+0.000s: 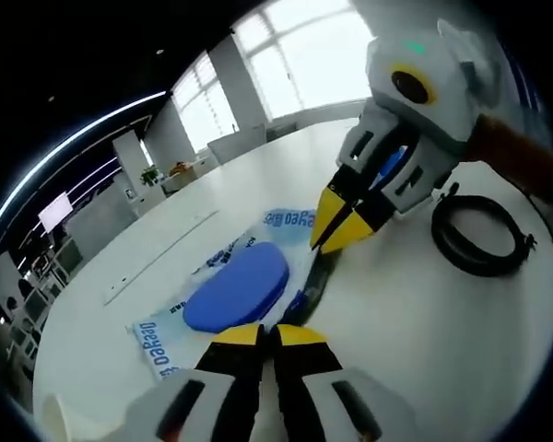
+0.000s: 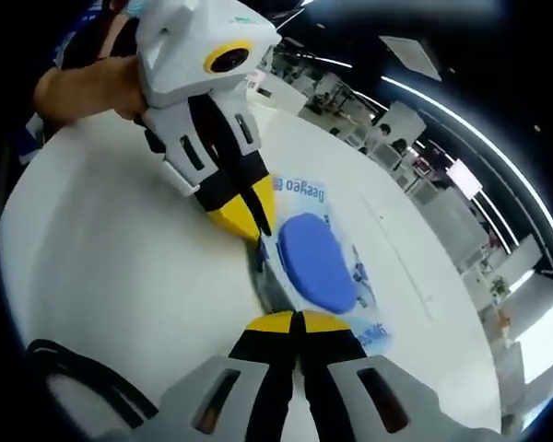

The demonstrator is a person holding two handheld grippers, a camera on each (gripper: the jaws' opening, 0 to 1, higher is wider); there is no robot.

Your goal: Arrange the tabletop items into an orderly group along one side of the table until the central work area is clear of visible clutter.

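Note:
A clear printed plastic packet with a blue oval pad inside lies on the white table. My left gripper is shut on the packet's near edge. The right gripper comes in from the upper right and is shut on the same edge farther along. In the right gripper view the packet and its blue pad lie just ahead of my right gripper. The left gripper pinches the packet's far end there.
A coiled black cable lies on the table to the right of the packet, and its loops appear at the lower left of the right gripper view. A person's hand holds the left gripper. Office desks and windows stand beyond the table.

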